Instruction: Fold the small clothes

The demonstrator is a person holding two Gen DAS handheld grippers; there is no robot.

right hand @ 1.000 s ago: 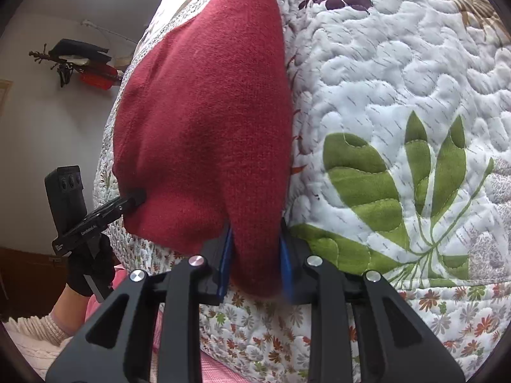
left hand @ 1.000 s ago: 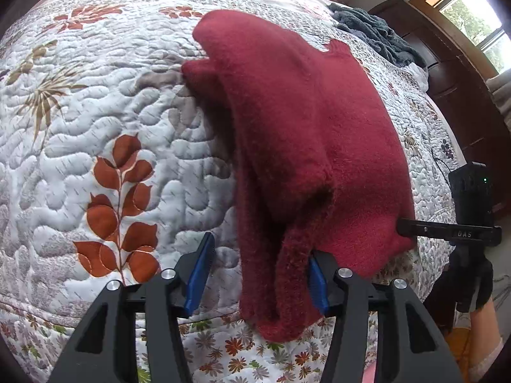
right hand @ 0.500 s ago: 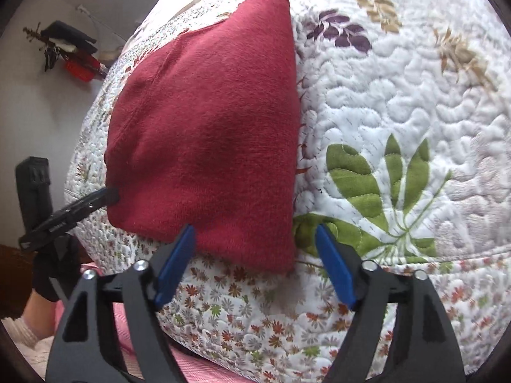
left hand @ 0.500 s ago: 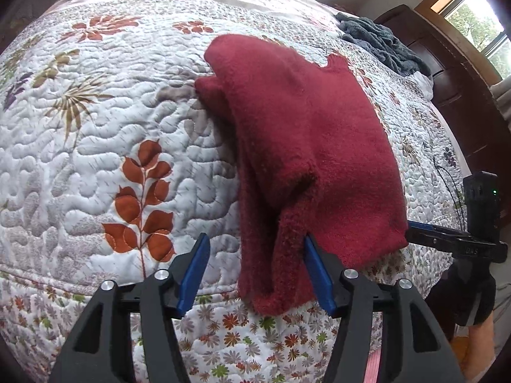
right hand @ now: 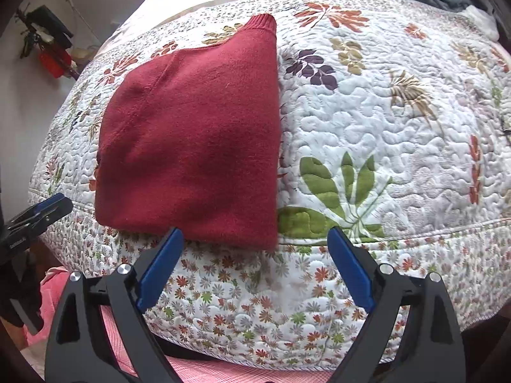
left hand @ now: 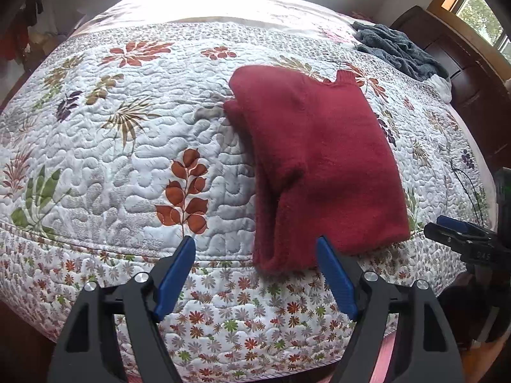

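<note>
Folded red sweater (left hand: 322, 166) on quilt (left hand: 127, 159), just beyond both wide-open, empty jaws

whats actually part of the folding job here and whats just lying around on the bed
Part of the job:
red sweater, folded, lying at the bed's near edge
left gripper, open, off the cloth
right gripper, open, off the cloth

Just lying about:
grey garment heaped at the far side
floral quilt underneath
</note>
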